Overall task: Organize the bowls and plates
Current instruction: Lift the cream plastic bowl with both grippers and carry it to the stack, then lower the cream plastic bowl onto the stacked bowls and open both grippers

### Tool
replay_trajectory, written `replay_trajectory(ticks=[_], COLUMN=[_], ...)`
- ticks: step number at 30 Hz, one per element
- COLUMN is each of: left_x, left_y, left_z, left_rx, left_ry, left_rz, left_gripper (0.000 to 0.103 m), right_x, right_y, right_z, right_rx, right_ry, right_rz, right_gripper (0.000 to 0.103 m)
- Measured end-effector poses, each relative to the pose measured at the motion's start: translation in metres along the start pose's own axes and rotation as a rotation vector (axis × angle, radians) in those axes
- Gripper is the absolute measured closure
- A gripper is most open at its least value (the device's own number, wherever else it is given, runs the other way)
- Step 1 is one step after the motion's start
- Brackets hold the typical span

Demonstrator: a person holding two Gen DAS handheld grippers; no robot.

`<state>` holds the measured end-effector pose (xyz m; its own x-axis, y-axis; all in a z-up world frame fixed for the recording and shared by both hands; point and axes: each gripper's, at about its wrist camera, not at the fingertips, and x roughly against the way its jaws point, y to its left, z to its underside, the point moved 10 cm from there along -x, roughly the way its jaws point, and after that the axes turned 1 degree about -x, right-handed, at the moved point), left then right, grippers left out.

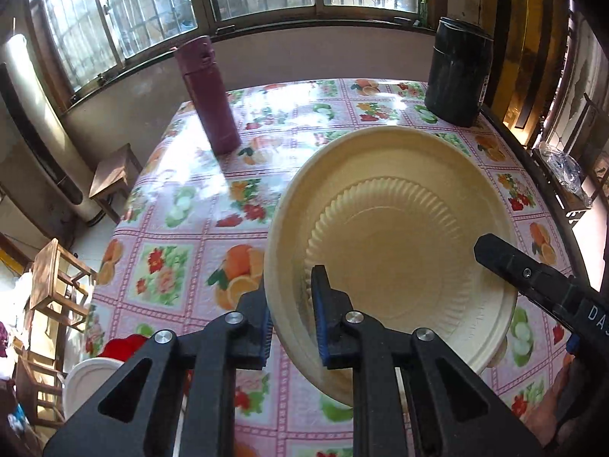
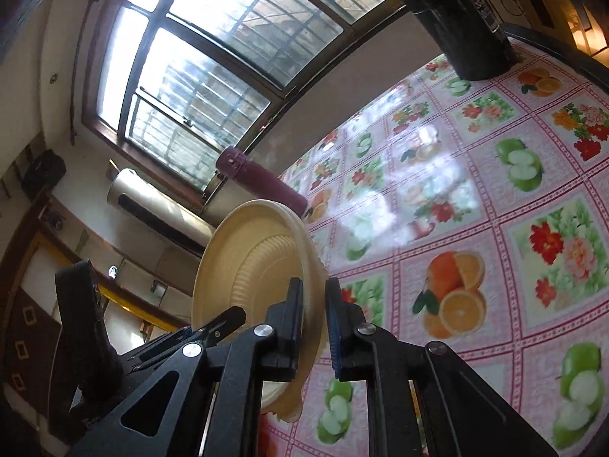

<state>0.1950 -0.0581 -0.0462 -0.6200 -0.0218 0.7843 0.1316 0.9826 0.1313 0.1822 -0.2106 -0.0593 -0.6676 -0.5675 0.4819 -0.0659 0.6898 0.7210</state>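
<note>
A cream ribbed bowl (image 1: 396,236) is held tilted above the fruit-pattern tablecloth (image 1: 182,228). My left gripper (image 1: 291,304) is shut on the bowl's near-left rim, one finger inside and one outside. My right gripper (image 2: 314,304) is shut on the opposite rim of the same bowl (image 2: 243,266); one of its fingers (image 1: 510,266) shows at the right of the left wrist view. The bowl seems to be two nested pieces, but I cannot tell for sure.
A maroon flask (image 1: 209,95) stands at the table's far left and a black cylindrical container (image 1: 456,72) at the far right, below the window. Wooden stools (image 1: 57,278) and a white bucket (image 1: 91,381) stand left of the table.
</note>
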Motion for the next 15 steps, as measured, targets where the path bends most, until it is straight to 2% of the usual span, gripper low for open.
replay_trajectory(ticks=[4, 8, 15], left_x=[0.033, 0.041, 0.008], left_y=[0.069, 0.121, 0.166], left_z=[0.034, 0.072, 0.136], left_rx=[-0.009, -0.007, 0.01], left_ry=[-0.012, 0.025, 0.115], left_rz=[-0.109, -0.192, -0.272], left_gripper=[0.087, 0.085, 0.08], right_x=[-0.021, -0.047, -0.099], right_y=[0.067, 0.117, 0.134], right_z=[0.055, 0.104, 0.177], right_rx=[0.064, 0.163, 0.304], right_ry=[0.074, 0.135, 0.229], right_rz=[-0.086, -0.113, -0.029], right_gripper=[0.09, 0.091, 0.088])
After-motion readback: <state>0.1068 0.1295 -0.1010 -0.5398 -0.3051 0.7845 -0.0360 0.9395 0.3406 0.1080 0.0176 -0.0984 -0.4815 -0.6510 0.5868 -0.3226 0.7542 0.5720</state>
